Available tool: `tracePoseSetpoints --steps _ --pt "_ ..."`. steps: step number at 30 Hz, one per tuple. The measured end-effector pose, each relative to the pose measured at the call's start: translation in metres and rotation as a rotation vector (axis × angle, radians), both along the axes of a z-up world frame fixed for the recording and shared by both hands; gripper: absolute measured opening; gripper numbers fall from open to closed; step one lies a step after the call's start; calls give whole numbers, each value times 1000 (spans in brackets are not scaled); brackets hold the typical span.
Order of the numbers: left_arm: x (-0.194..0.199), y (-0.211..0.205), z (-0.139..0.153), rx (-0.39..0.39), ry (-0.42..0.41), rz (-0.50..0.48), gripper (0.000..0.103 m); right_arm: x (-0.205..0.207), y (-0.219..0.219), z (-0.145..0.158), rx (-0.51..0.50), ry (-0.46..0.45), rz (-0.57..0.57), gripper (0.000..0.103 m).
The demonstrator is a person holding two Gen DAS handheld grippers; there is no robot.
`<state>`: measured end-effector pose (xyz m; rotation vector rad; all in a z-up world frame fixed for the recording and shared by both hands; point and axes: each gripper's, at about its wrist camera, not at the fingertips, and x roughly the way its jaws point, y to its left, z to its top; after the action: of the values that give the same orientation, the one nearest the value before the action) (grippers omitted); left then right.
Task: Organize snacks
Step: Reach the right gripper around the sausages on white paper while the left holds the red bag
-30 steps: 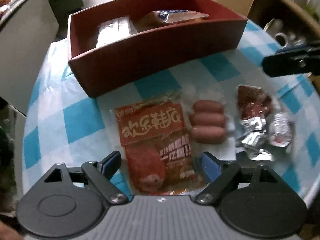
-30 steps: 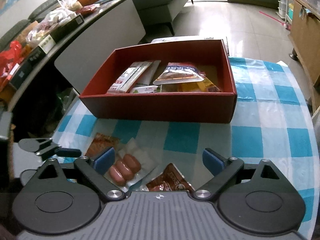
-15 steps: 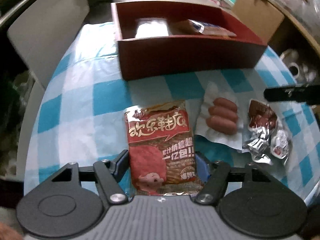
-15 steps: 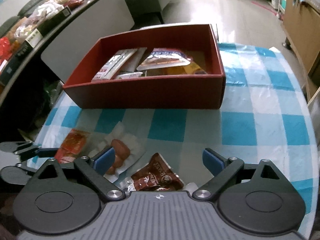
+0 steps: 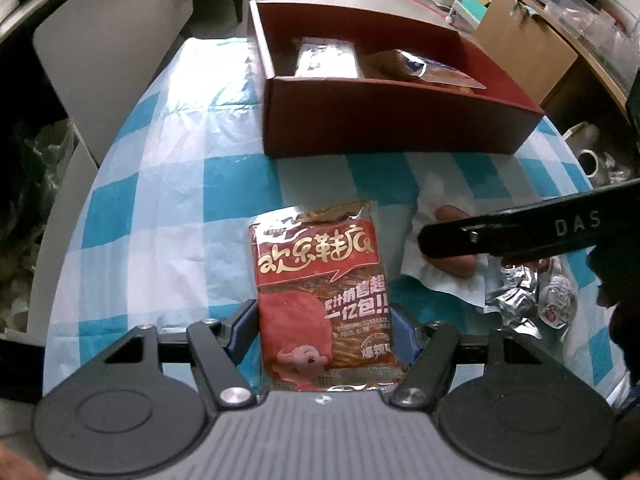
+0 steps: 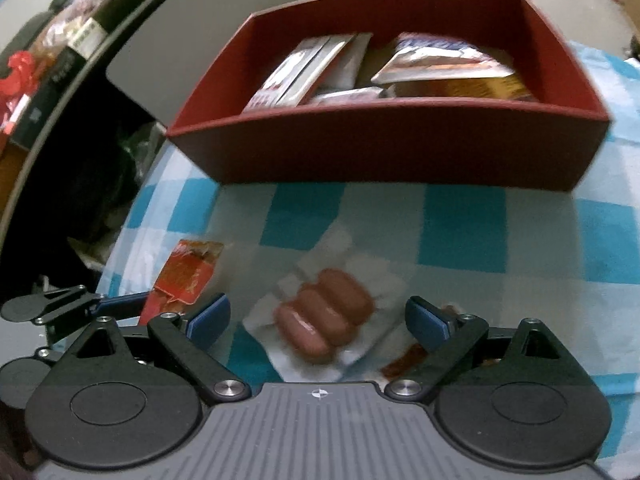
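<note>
Two hand-held grippers working: left (image 5: pixel 324 334) clamped on spicy-strip packet (image 5: pixel 320 280) for boxing; right (image 6: pixel 318 320) apart, straddling sausage pack (image 6: pixel 324 320).

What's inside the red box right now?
In the red box: white stick packets at its left, a silver-blue pouch atop yellow packs. Anything beneath stays hidden.

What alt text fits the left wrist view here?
The left gripper is closed on a red snack packet on a blue-checked tablecloth. The right gripper's dark arm covers a sausage pack; behind stands a red box holding snacks.
</note>
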<state>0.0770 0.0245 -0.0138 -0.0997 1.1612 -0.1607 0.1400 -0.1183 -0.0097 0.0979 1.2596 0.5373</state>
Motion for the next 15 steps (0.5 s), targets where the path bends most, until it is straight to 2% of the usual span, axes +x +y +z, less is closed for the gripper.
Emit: tracePoseSetpoints --steps 4,10,12,15 --pt "-2 0 1 1 -1 -4 62 3 14 -2 -22 -14 10 103" --pt "-6 3 1 19 0 -11 62 1 27 -5 -113 -80 61 103" --pt "-10 4 0 30 0 -15 62 -3 35 -8 -204 -136 94 103" --pt "-13 10 -1 21 4 -11 63 -10 42 -11 -272 -183 167 101"
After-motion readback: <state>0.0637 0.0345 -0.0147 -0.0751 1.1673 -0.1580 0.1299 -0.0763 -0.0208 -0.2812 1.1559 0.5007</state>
